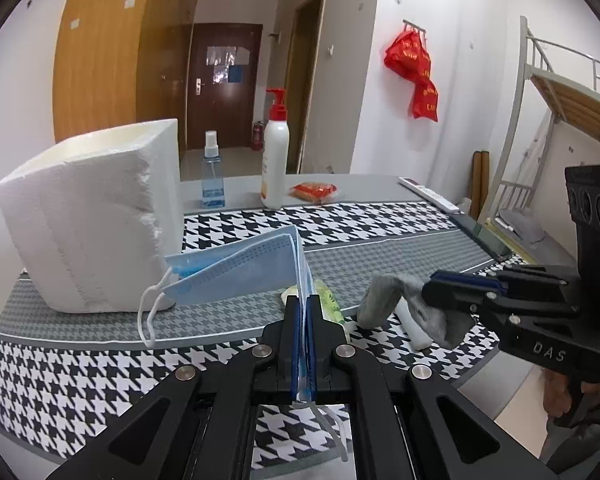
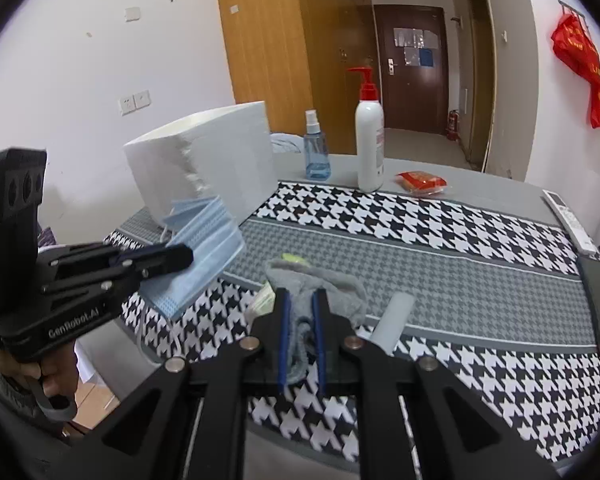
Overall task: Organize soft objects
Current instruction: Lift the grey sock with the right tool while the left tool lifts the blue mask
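Right now your left hand-held gripper (image 1: 302, 312) is pressed together on the folded edge of the blue face masks (image 1: 236, 270), which fan out up and to the left, off the table (image 1: 380, 256), with white ear loops dangling below them. Your right hand-held gripper (image 2: 301, 300) is pinching the grey sock (image 2: 320, 284); its two fingers stand slightly apart with the bunched fabric between them, and the sock droops from the tips above the houndstooth cloth. From the left wrist view you can see that same right hand-held gripper (image 1: 430, 294) coming in from the right with the grey sock (image 1: 384, 300) hanging at its nose.

Just beyond the tips, a white roll (image 2: 394, 316) lies on the cloth beside the sock, and a yellow-green packet (image 1: 328, 300) lies between the masks and the sock, partly hidden by both.

Further left stands the white foam box (image 1: 92, 216), with the raised masks close in front of its near corner; you cannot tell from these views whether they touch it.

At the far edge of the table stand a small blue spray bottle (image 2: 316, 146) and, just to its right, a tall white pump bottle with a red top (image 2: 369, 136). An orange-red snack packet (image 2: 422, 182) lies near the pump bottle, and a white remote (image 2: 570, 218) lies at the right edge of the table.
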Motion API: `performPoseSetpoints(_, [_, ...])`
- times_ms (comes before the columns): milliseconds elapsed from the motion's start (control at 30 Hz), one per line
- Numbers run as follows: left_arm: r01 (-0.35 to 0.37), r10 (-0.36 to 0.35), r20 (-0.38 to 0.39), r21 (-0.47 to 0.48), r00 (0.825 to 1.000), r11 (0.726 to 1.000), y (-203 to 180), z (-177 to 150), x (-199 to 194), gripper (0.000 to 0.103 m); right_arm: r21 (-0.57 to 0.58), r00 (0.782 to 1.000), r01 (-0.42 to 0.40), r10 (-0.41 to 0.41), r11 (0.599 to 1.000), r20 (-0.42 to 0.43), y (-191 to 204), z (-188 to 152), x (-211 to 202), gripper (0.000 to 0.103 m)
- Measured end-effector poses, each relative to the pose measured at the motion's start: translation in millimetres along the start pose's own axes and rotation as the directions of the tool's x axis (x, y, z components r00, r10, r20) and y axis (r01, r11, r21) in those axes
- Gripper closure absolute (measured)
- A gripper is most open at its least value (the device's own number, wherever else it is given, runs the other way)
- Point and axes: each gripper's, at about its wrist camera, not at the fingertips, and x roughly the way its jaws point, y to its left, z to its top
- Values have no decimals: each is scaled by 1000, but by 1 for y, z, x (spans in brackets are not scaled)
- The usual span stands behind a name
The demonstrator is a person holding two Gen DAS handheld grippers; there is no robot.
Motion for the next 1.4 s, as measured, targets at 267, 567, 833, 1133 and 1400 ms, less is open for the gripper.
performPoseSetpoints(267, [-3,3,0,-2,1000,1000,1,-3,-3,100,10,998,-5,6,1000,-67,4,-17,13,88])
performPoseSetpoints(567, [-8,7,-15,-14,1000,1000,5,-4,4,100,-11,996,-52,52,999,-71,2,-19,23,47])
performPoseSetpoints(833, [-9,8,-36,-24,999,1000,11,-4,16,100,-70,986,-50,38,996,-163,10,-29,50,38])
performPoseSetpoints(1133, [-9,7,-46,-30,999,1000,16,-4,24,100,-97,976,7,-28,995,-217,9,-35,70,38])
performPoseSetpoints(1400, [-10,8,-38,-37,999,999,19,-6,18,100,-83,976,-9,-9,996,-216,11,-35,66,81])
